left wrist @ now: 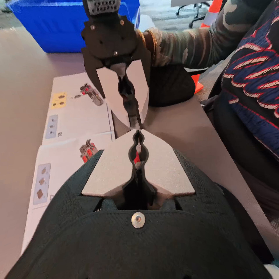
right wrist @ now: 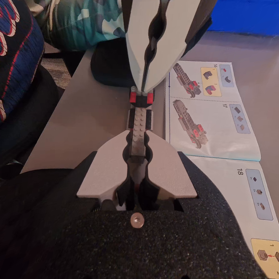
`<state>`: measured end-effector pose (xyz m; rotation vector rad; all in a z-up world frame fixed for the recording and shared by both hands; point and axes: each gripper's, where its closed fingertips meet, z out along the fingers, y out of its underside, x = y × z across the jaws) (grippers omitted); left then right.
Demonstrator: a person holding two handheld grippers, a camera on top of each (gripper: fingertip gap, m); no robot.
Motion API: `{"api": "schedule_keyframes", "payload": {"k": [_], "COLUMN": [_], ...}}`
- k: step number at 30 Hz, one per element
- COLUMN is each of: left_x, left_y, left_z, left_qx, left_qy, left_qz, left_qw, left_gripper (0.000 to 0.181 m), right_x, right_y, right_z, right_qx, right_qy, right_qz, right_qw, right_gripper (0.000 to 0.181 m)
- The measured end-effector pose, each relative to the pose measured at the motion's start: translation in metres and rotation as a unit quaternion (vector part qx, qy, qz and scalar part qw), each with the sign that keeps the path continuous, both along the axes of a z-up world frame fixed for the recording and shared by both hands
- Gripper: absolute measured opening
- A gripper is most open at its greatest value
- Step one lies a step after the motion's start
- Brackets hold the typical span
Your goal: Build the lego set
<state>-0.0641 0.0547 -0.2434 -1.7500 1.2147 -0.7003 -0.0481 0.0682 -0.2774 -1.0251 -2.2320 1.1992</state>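
A long lego model, a grey studded plate with black sides and red blocks at its far end, hangs over the grey table. My right gripper is shut on the model's near end, with both pads on the grey plate's sides. My left gripper comes in from the far side with its fingertips together, and the tips touch the model's red and black end. In the left wrist view my left gripper is shut tip to tip against the right gripper, which holds the model. Red parts show through the hollow between the left fingers.
An open instruction booklet lies on the table beside the model; it also shows in the left wrist view. A blue bin stands at the back. A person's camouflage sleeve and the table edge are close by. There is about 5 centimeters between the tips of the two grippers.
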Motion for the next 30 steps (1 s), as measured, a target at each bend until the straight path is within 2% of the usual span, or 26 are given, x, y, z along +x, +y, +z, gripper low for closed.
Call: {"api": "schedule_keyframes", "payload": {"k": [3,9,19,30], "left_x": [-0.0068,-0.0044,-0.0046,-0.0077], "left_y": [0.0002,0.0011,0.0017,0.0029], "left_z": [-0.013,-0.0145,-0.0078,-0.0143], "left_qx": [-0.018,-0.016,0.004,-0.003], "left_qy": [0.033,0.038,0.024,0.042], "left_qz": [0.007,0.008,0.007,0.013], "left_qw": [0.999,0.999,1.0,0.999], "left_gripper": [0.002,0.017,0.012,0.013], "right_x": [0.0003,0.0012,0.0011,-0.001], "right_y": [0.0011,0.0026,0.0009,0.007], "right_z": [-0.0027,-0.0054,-0.0048,-0.0003], "right_qx": [0.006,0.006,-0.003,-0.015], "right_qy": [-0.004,-0.01,-0.01,0.002], "right_qz": [0.0,-0.001,0.002,-0.013], "right_qw": [1.0,1.0,1.0,1.0], "right_gripper": [0.011,0.006,0.006,0.008]}}
